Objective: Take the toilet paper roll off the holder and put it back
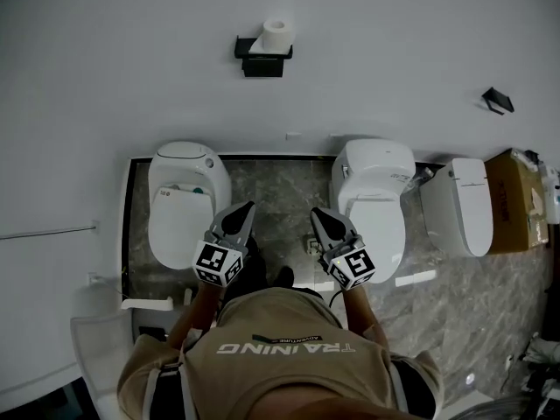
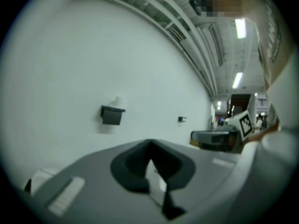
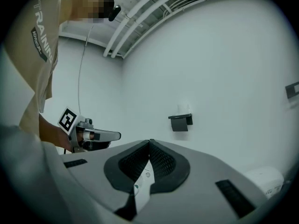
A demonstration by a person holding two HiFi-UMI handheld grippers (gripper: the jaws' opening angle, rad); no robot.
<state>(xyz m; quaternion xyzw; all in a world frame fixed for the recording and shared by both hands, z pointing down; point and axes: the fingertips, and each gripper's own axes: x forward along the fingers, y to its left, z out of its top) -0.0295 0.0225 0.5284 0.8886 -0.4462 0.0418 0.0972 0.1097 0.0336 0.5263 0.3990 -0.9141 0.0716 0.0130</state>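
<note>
A white toilet paper roll (image 1: 276, 35) stands upright on top of a black wall holder (image 1: 262, 59), high on the white wall. Both grippers are held close to the person's body, far short of the holder and pointing toward the wall. The left gripper (image 1: 246, 206) is shut with nothing in it, and so is the right gripper (image 1: 317, 212). In the left gripper view the roll (image 2: 117, 101) and holder (image 2: 112, 115) sit far beyond the shut jaws (image 2: 150, 143). The right gripper view shows the roll (image 3: 184, 109) and holder (image 3: 180, 122) past its shut jaws (image 3: 149, 142).
Three white toilets (image 1: 184, 199) (image 1: 376, 191) (image 1: 459, 204) stand along the wall on a marbled floor. A cardboard box (image 1: 512, 199) is at the right. A second black holder (image 1: 497, 101) is on the wall at the right. A thin rail (image 1: 48, 231) is at the left.
</note>
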